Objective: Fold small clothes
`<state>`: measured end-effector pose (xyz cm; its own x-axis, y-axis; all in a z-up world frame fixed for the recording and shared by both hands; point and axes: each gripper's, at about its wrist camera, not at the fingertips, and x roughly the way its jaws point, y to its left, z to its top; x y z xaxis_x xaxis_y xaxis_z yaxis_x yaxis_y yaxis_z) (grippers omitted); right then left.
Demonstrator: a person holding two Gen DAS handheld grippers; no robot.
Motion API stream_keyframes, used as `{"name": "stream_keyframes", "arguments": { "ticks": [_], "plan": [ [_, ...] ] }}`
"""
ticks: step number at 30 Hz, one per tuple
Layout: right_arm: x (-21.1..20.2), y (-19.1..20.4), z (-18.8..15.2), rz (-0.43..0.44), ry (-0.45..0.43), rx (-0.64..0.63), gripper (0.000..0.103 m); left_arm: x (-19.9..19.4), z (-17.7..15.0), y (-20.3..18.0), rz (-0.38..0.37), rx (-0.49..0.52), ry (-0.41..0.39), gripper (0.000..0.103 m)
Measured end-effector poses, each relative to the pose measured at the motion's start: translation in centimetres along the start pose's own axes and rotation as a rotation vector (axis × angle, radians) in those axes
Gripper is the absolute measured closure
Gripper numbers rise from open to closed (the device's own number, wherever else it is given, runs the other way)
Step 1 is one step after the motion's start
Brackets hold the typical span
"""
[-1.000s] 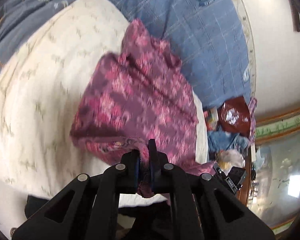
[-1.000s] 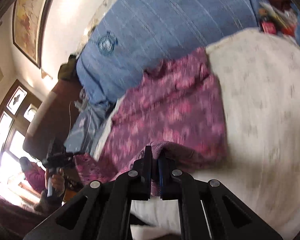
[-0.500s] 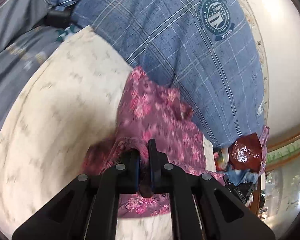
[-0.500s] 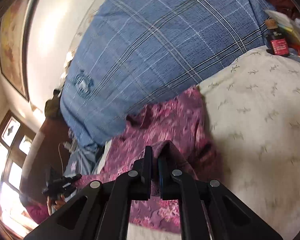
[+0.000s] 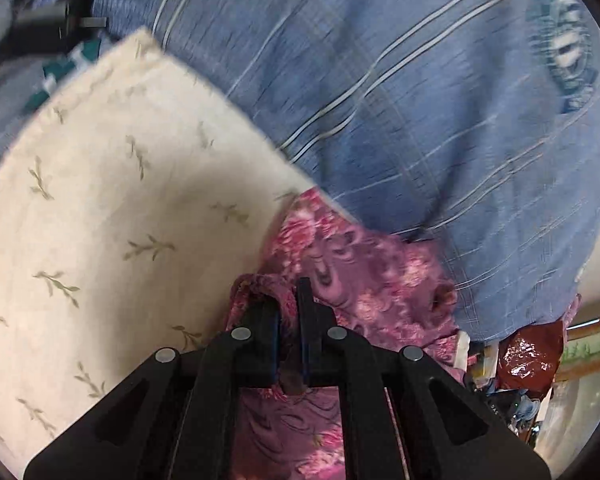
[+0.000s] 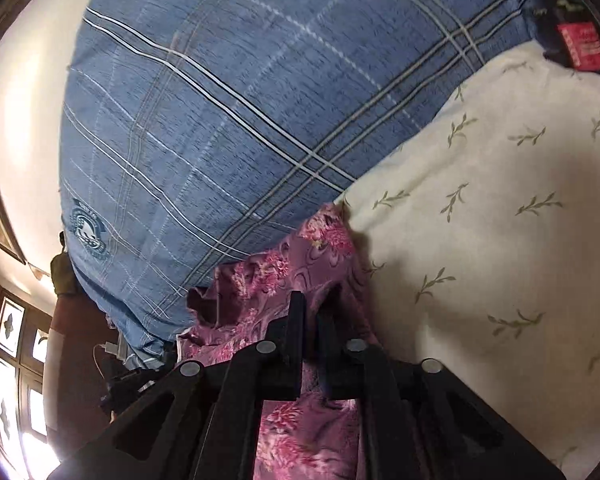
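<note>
A small pink-and-purple floral garment (image 5: 364,276) lies on a cream leaf-print cloth (image 5: 112,216), its far edge against a blue plaid pillow. My left gripper (image 5: 287,304) is shut on a bunched hem of the garment, held low over it near its far edge. In the right wrist view the same garment (image 6: 300,256) shows, and my right gripper (image 6: 312,312) is shut on another fold of it, close to the pillow. The part of the garment under both grippers is hidden.
A large blue plaid pillow (image 5: 420,100) with a round crest stands right behind the garment; it also fills the right wrist view (image 6: 228,120). A dark red shiny bag (image 5: 528,356) and clutter lie at right. A red-labelled item (image 6: 580,44) sits beyond the cream cloth (image 6: 500,220).
Both grippers have carried the held edge of the garment forward toward the blue pillow, folding it over itself. Far less of the garment shows ahead of the fingers now.
</note>
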<state>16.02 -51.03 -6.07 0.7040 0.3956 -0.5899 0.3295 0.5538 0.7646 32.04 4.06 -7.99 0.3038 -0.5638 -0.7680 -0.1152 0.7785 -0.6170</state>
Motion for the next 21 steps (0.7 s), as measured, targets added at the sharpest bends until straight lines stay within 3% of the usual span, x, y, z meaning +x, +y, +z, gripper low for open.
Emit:
{"name": "stream_keyframes", "arguments": {
  "ticks": [5,8,11,13,15,17,19,21],
  "plan": [
    [-0.4,1.0,0.1,0.057,0.019,-0.014,0.084,-0.8,-0.2,-0.4,-0.058,0.008,0.005,0.095],
    [-0.1,0.9,0.4,0.119,0.066,0.056,0.067,-1.2,0.3,-0.7,-0.095,-0.019,0.007,0.094],
    [0.2,1.2,0.5,0.195,0.108,0.104,0.063,-1.5,1.4,-1.0,-0.137,-0.039,0.011,0.094],
    [0.0,1.1,1.4,0.262,0.053,0.141,0.064,-1.5,2.5,-0.9,-0.170,-0.084,0.002,0.094],
    [-1.4,0.3,2.8,0.287,-0.108,0.193,0.064,-1.4,3.5,0.1,-0.203,-0.161,-0.009,0.094],
    [-1.9,-0.9,3.6,0.247,-0.172,0.239,0.064,-0.9,4.2,0.5,-0.206,-0.184,0.028,0.094],
    [-1.7,-1.5,3.9,0.154,-0.134,0.241,0.064,-0.6,4.5,0.8,-0.182,-0.171,0.066,0.093],
    [-1.4,-0.6,3.2,0.087,-0.052,0.154,0.063,-0.8,4.4,0.6,-0.190,-0.126,0.087,0.079]
  ]
}}
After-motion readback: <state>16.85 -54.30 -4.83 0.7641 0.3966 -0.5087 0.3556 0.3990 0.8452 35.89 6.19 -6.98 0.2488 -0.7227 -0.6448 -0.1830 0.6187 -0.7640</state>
